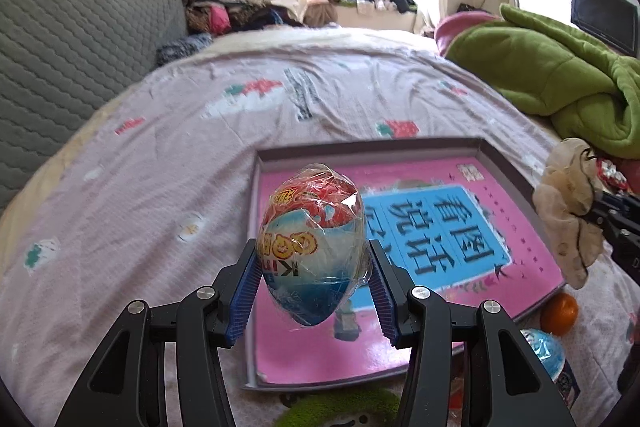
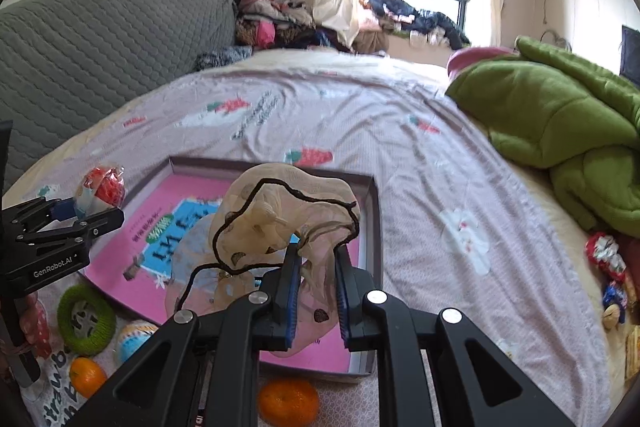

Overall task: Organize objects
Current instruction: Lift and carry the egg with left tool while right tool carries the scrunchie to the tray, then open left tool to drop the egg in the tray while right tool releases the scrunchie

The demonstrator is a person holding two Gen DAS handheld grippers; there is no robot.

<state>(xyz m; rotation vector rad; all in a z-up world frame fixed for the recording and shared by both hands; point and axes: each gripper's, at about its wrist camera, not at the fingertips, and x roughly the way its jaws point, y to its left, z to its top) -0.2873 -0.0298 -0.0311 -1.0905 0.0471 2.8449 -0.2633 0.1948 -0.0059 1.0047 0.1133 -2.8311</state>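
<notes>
My left gripper [image 1: 312,255] is shut on a plastic-wrapped toy egg [image 1: 314,227], red on top and blue below, held above the near left part of a shallow grey tray [image 1: 508,167] with a pink and blue picture lining. My right gripper [image 2: 316,263] is shut on a sheer cream mesh bag [image 2: 280,211] with a dark drawstring, which hangs over the same tray [image 2: 374,227]. The left wrist view shows the bag [image 1: 568,211] at the right edge. In the right wrist view the left gripper [image 2: 86,211] with the egg [image 2: 102,187] is at the left.
The tray lies on a bed with a pink printed sheet [image 1: 160,167]. Loose near its front edge are oranges [image 2: 288,401] [image 2: 86,375], a green knitted ring [image 2: 86,319], another blue egg [image 1: 546,351] and wrapped sweets [image 2: 608,259]. A green blanket [image 2: 560,123] is heaped at right; a grey headboard [image 1: 72,39] at left.
</notes>
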